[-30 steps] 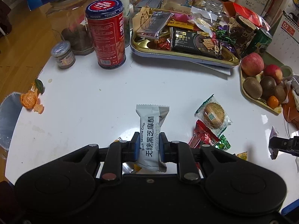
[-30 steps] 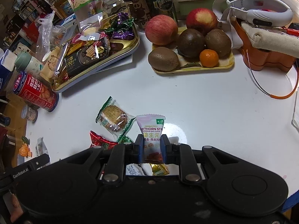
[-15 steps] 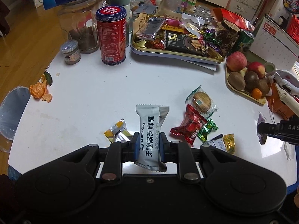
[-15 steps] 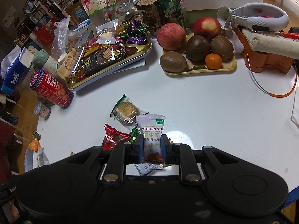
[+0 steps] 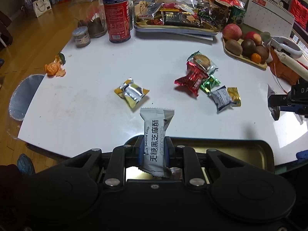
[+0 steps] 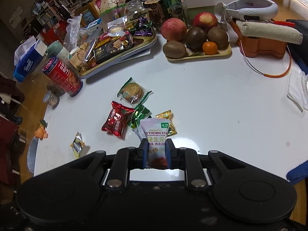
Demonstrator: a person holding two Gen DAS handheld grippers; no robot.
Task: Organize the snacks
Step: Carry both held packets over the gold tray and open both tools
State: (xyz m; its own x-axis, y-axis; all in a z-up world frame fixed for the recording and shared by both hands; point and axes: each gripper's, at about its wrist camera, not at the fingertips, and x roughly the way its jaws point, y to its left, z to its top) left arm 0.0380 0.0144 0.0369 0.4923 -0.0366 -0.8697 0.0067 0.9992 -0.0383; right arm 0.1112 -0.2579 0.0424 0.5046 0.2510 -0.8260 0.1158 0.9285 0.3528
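Above the white table's (image 5: 80, 115) near edge, the left gripper (image 5: 154, 151) clamps a grey sesame crisp packet (image 5: 155, 140) over a newly visible gold tray (image 5: 256, 150); bare tabletop lies ahead. Right of it, the right gripper (image 6: 156, 152) clenches a hawthorn strip packet (image 6: 156, 140), pulled back from the loose snacks (image 6: 125, 113).

A white table (image 5: 86, 104) is carrying loose snacks around a red candy wrapper (image 5: 192, 80): a wrapped round biscuit (image 5: 202, 62) is lying just behind it, touching, a green candy (image 5: 209, 82) is sitting right beside it, and a grey packet (image 5: 221, 98) and gold candy (image 5: 233, 96) are lying nearer the front edge. A yellow-and-silver packet (image 5: 131, 92) is resting well to its left. Far behind it, a red tin (image 5: 116, 18), a gold tray of snacks (image 5: 173, 28), a small jar (image 5: 81, 37) and a fruit tray (image 5: 244, 56) are standing along the table's far side, and orange peel (image 5: 53, 69) is lying at the left edge.
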